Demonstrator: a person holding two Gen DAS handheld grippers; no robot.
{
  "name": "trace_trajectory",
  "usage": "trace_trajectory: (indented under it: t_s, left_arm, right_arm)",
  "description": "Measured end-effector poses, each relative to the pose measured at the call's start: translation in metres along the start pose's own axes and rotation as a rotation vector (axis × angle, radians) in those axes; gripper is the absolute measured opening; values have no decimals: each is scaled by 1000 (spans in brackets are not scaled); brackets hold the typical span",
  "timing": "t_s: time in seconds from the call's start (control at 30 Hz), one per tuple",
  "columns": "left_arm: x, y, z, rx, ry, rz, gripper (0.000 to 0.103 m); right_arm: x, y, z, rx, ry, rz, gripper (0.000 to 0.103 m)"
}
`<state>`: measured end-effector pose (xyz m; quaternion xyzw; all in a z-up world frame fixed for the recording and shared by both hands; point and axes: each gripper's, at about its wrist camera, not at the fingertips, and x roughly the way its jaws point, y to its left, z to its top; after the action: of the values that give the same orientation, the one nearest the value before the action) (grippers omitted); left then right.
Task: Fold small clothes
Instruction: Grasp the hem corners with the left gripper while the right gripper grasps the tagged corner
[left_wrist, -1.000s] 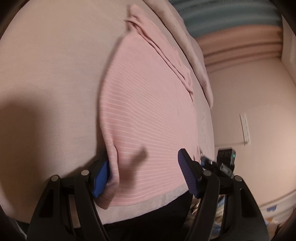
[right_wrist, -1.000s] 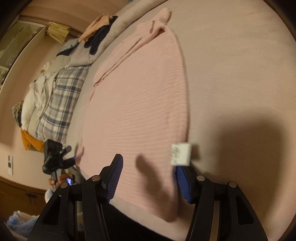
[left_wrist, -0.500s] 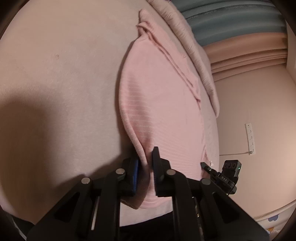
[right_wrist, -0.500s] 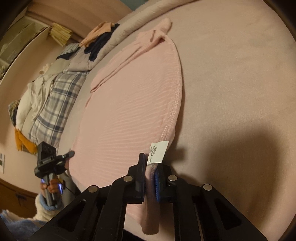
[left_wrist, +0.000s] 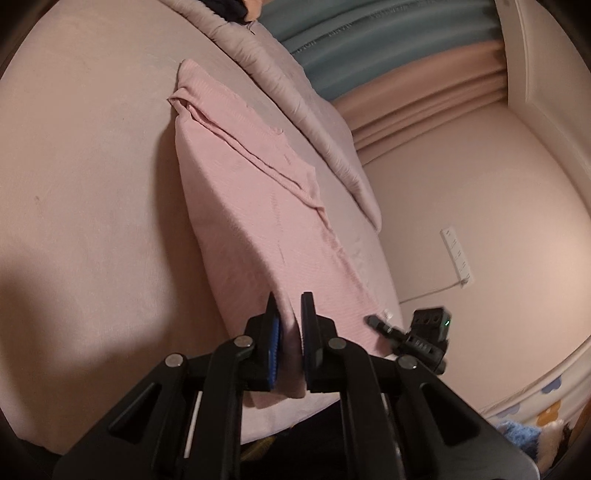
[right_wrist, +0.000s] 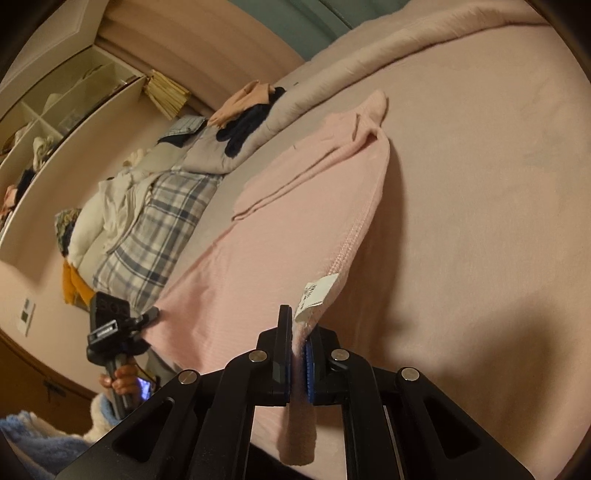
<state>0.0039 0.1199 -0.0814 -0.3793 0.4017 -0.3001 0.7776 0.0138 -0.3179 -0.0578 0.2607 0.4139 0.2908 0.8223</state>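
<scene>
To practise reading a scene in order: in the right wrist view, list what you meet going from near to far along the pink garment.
right gripper shut on the hem → white care label → pink garment body → folded sleeve → bunched duvet

White care tag (right_wrist: 317, 297) sewn to hem of pink garment (right_wrist: 280, 236): dark print present, too small to read; black camera unit (left_wrist: 424, 338) (left wrist view) bears pale lettering, illegible; no other text legible.
</scene>
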Motion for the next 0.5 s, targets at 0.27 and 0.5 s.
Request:
trace_trajectory:
  t_s: [0.27, 0.5]
  left_arm:
    - [-5, -34, 6, 108, -84, -66, 4]
    - [-24, -52, 6, 170, -139, -145, 4]
  right_arm:
    - [-15, 15, 3, -37, -87, 92, 7]
    - [-31, 37, 6, -83, -130, 162, 7]
